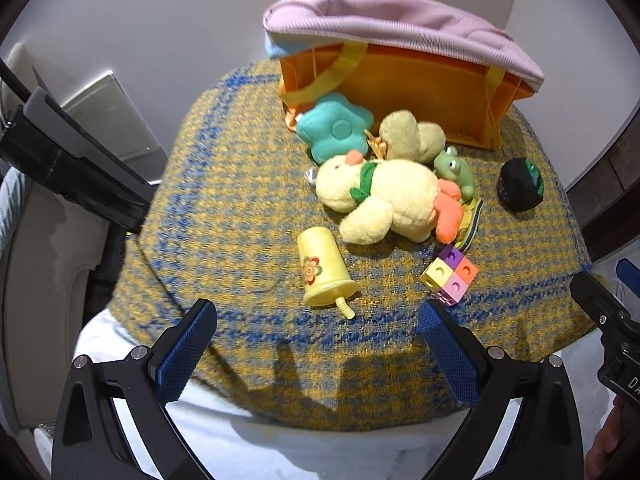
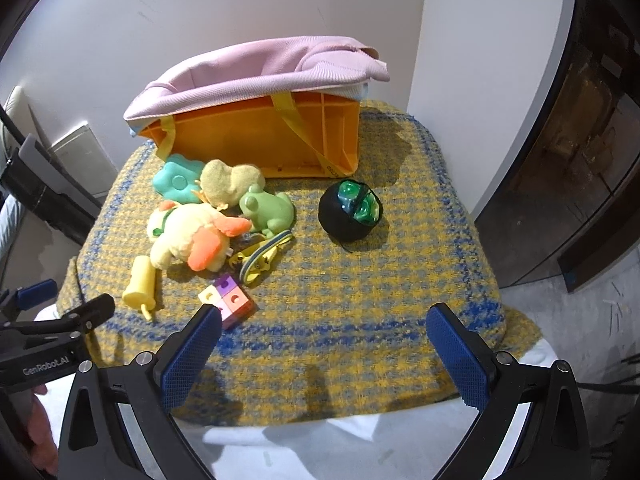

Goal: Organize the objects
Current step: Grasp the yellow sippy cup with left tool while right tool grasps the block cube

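Yellow-and-blue woven cloth is covering the worktop (image 2: 360,280), and on it we are finding the toys scattered in front of an orange bin (image 2: 256,140) lined with pink fabric (image 2: 248,76). The bin is sitting at the far edge against the wall, its mouth tipping away from us, so we judge it to be where the toys are meant to go.

We are holding the left hand-held gripper (image 1: 318,344) low over the near edge with its jaws spread wide and nothing between them; the right hand-held gripper (image 2: 324,344) is hanging likewise spread and empty beside it. Both are waiting short of the toys.

The yellow cup (image 1: 322,272) is lying on its side nearest the left gripper, apart from the pile, so it looks the easiest first pick. The coloured cube block (image 1: 450,276) is lying just right of it. Behind them the plush duck (image 1: 384,200), green frog (image 1: 454,170), teal flower cushion (image 1: 336,128) and a tan plush (image 1: 412,134) are crowding together, touching.

The black ball (image 2: 350,212) is sitting alone on the right, with open cloth all round it. The cloth is drooping over the near edge, so anything round could roll off there.
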The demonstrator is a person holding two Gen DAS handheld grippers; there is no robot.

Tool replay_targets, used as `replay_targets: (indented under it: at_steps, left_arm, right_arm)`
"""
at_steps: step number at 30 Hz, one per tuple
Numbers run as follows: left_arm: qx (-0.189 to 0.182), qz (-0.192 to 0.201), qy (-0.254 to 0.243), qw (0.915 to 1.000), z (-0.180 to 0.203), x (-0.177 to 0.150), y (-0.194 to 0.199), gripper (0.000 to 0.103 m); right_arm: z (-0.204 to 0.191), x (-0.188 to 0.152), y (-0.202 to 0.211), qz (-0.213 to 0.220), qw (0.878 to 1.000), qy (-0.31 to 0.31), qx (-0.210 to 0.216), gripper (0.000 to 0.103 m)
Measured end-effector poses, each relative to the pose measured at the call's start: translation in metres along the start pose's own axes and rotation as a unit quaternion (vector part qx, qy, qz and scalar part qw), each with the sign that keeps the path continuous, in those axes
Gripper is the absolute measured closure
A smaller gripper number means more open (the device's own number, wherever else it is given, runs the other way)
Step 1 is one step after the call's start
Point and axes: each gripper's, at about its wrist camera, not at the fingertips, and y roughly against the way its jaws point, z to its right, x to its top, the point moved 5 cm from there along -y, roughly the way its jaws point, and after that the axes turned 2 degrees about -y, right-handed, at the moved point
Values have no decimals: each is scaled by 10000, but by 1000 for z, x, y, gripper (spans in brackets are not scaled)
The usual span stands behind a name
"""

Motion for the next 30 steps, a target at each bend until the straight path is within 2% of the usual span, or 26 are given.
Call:
replay_targets:
  at_steps: [2,3,8,10,13,14,15,19,21,26,30]
  left_arm:
    - [-4,-37,4,10000,1,0,-11,0]
    - [-81,-31,-149,9999,1,0,-15,1]
    - [-68,-57,-93,9999,0,2,-41,1]
    - [-72,-88,-63,9999,-1,3,-49,5]
    - [-37,-185,-66,9998,-1,3,-63,15]
    - [-41,-228,-86,9997,-1,3,-67,24]
    - [-36,-263,-106,9996,0,3,-70,30]
    - [1,-298,-171,9994,2,3,-79,31]
    - [-11,-284,-190,9994,3,3,-81,42]
    - [-103,-264,-217,9994,8,1,-84,61]
    - [-95,-147,-228,9996,5,1,-80,61]
  right_arm:
    - [-1,-1,-6,4,10000,19,-5,1]
    - [-2,-2,-11,-1,10000,33,-12,1]
    - [-6,-6,-28,-72,9999,78,-17,1]
    - [-7,-7,-34,-98,9999,86,-25,1]
    - [-9,-8,-42,-127,9999,102,-32,1]
    - [-10,-8,-45,-144,9998,118,-27,1]
    - [-11,-9,-47,-153,9998,135,-25,1]
    - [-15,-11,-53,-174,9997,195,-20,1]
    - [-17,-11,-55,-176,9996,207,-6,1]
    - [-24,-11,-60,-172,9995,251,94,1]
    - [-36,-12,-64,-162,9988,409,224,1]
